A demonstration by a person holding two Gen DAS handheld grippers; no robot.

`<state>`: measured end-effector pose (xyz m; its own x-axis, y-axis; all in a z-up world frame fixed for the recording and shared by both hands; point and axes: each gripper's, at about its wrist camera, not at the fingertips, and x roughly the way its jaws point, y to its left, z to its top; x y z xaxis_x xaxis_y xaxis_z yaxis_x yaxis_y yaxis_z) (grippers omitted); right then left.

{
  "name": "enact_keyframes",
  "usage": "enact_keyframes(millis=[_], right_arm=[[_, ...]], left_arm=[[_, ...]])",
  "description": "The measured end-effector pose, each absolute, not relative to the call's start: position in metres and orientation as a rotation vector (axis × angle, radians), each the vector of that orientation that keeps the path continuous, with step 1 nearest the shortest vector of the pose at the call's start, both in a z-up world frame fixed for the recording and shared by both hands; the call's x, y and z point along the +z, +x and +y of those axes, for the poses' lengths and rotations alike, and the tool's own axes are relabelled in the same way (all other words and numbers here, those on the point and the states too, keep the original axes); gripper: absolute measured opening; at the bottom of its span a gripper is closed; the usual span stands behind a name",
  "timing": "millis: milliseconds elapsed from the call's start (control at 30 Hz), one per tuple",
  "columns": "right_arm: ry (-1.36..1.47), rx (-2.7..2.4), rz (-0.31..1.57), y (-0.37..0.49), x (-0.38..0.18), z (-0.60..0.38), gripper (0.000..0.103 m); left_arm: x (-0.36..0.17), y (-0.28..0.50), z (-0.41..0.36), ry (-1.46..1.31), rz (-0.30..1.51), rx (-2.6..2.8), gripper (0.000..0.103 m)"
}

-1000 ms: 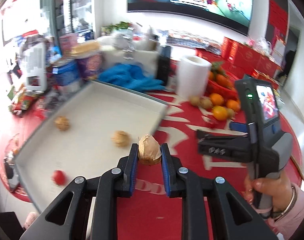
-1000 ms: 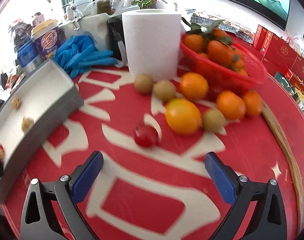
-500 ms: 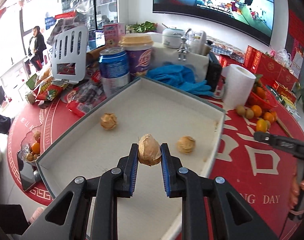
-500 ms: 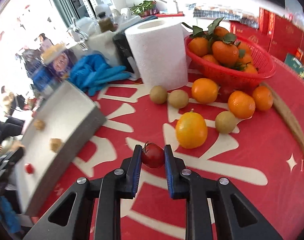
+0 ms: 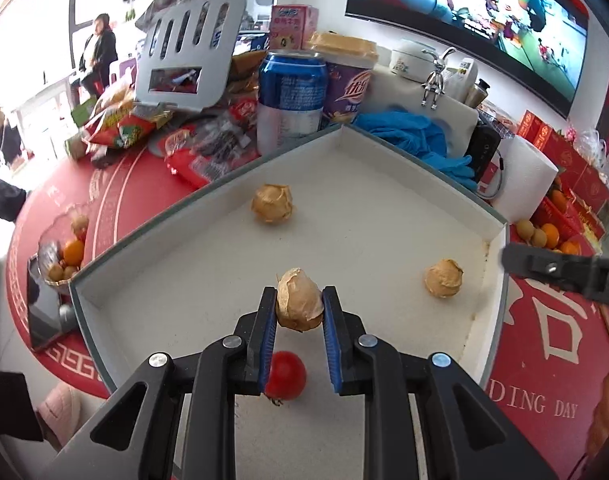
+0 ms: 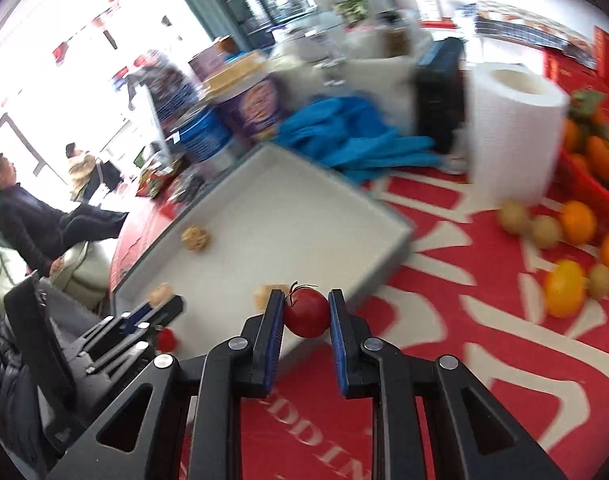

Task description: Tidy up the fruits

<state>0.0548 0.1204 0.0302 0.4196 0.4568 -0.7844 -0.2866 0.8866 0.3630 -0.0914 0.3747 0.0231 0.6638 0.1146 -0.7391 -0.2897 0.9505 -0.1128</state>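
The left gripper (image 5: 299,309) clamps a husked fruit (image 5: 298,305) over the tray (image 5: 497,264); the right gripper (image 6: 306,313) (jaws just closed) pinches a tomato (image 6: 306,313) beside the tray's edge.

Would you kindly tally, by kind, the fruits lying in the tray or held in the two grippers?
Husked fruits: 3
Tomatoes: 2
Total: 5

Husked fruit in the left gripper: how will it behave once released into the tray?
The husked fruit looks papery and crinkled, so probably light and crushable. It is roundish and the white tray's floor is flat, so it may roll a little; two like it sit still there, as does a red tomato.
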Motion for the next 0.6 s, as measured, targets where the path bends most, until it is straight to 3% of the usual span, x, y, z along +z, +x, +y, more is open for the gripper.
enact_keyframes(millis=[300, 367, 400, 467, 500, 600], right_arm=[[0.037, 0.482, 1.032, 0.048, 0.028, 0.152, 0.023], [0.004, 0.473, 1.028, 0.046, 0.028, 0.156, 0.023], [0.000, 0.475, 1.033, 0.046, 0.028, 0.156, 0.029], [0.009, 0.470, 1.042, 0.048, 0.028, 0.155, 0.065], [0.022, 0.476, 1.023, 0.048, 0.030, 0.153, 0.085], [0.005, 0.441, 0.978, 0.043, 0.041, 0.147, 0.088]], left_arm=[[0.025, -0.097, 0.367, -0.239, 0.794, 0.229, 0.027], [0.026, -0.097, 0.367, -0.244, 0.798, 0.228, 0.038], [0.027, -0.098, 0.368, -0.244, 0.796, 0.232, 0.044], [0.031, -0.102, 0.367, -0.235, 0.782, 0.253, 0.069], [0.035, -0.105, 0.365, -0.227, 0.766, 0.262, 0.072], [0.052, -0.113, 0.356, -0.187, 0.723, 0.260, 0.078]])
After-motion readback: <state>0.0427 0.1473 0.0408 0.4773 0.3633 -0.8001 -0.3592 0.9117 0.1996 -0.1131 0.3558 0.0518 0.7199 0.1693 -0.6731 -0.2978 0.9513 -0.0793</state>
